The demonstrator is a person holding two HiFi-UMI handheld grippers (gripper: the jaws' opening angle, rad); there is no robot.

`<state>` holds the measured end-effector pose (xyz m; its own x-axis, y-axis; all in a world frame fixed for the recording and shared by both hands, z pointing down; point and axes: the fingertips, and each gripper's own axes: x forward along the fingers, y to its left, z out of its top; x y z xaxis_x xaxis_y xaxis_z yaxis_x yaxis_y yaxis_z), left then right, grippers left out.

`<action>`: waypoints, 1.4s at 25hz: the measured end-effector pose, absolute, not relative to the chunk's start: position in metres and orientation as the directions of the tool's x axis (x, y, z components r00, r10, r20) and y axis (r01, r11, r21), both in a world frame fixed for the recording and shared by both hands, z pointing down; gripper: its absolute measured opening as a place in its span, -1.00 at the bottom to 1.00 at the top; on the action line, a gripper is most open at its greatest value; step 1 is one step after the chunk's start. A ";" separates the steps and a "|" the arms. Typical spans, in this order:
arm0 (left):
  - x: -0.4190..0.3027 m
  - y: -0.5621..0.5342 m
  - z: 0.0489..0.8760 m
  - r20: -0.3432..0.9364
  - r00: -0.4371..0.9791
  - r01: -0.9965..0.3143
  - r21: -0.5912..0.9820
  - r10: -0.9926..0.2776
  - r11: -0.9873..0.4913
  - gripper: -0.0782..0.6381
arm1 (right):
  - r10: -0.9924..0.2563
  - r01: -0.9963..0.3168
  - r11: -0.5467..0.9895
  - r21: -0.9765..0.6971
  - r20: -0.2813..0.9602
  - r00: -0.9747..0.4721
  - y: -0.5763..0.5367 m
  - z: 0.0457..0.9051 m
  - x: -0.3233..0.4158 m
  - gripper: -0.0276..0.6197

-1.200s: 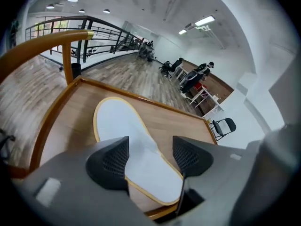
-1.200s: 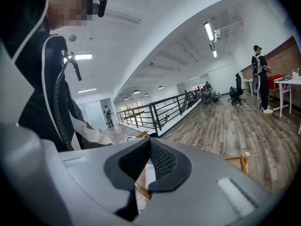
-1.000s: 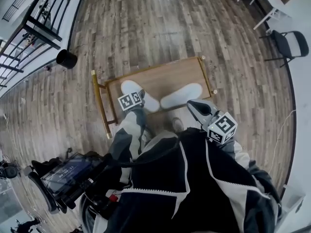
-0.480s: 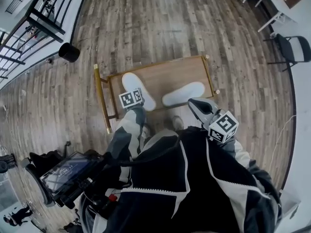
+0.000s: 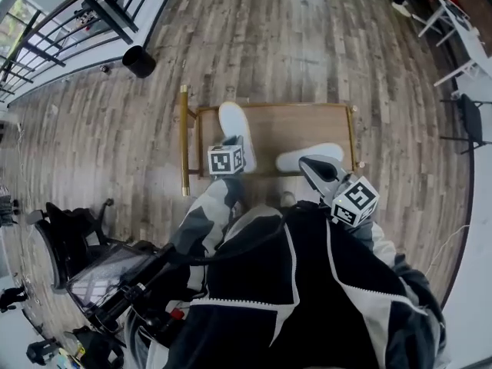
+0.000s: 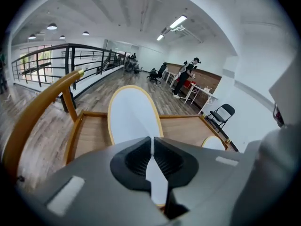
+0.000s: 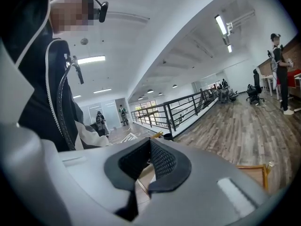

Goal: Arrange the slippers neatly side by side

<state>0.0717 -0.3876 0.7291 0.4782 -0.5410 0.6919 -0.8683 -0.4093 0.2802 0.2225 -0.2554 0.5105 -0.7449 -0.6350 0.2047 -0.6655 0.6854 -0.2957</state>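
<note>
bright ceiling striplights, even indoor light, heavy fisheye edge distortion.

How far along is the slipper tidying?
Nothing finished: on the wooden cart the left slipper and right slipper lie at different angles. In hand: the left gripper has just closed its jaws on the left slipper. Left: setting them parallel; the right gripper is shut, empty.

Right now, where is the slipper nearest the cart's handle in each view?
Head view: slipper left of centre on the cart, beside its handle.
Left gripper view: slipper fills the centre as a white oval.
Right gripper view: not clearly in it.
Shared landmark: the black railing, in all three.
</note>
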 end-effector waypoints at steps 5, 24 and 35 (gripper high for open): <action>0.056 -0.376 0.683 0.637 0.469 -0.858 0.163 -0.612 -0.487 -0.70 | -0.558 -0.583 0.753 -0.305 0.173 -0.811 -0.266 0.506 0.190 -0.90; -0.022 -0.328 0.592 0.474 0.448 -0.864 0.011 -0.758 -0.504 -0.70 | -0.440 -0.449 0.811 -0.375 0.115 -0.891 -0.276 0.510 0.105 -0.90; -0.029 -0.346 0.629 0.547 0.446 -0.869 0.075 -0.709 -0.490 -0.70 | -0.478 -0.496 0.799 -0.339 0.142 -0.867 -0.287 0.511 0.113 -0.90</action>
<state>-0.0291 -0.3464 0.6295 0.4461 -0.7085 0.5467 -0.8688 -0.4895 0.0745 0.1132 -0.2869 0.5110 -0.8670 -0.4778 0.1415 -0.4959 0.7994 -0.3390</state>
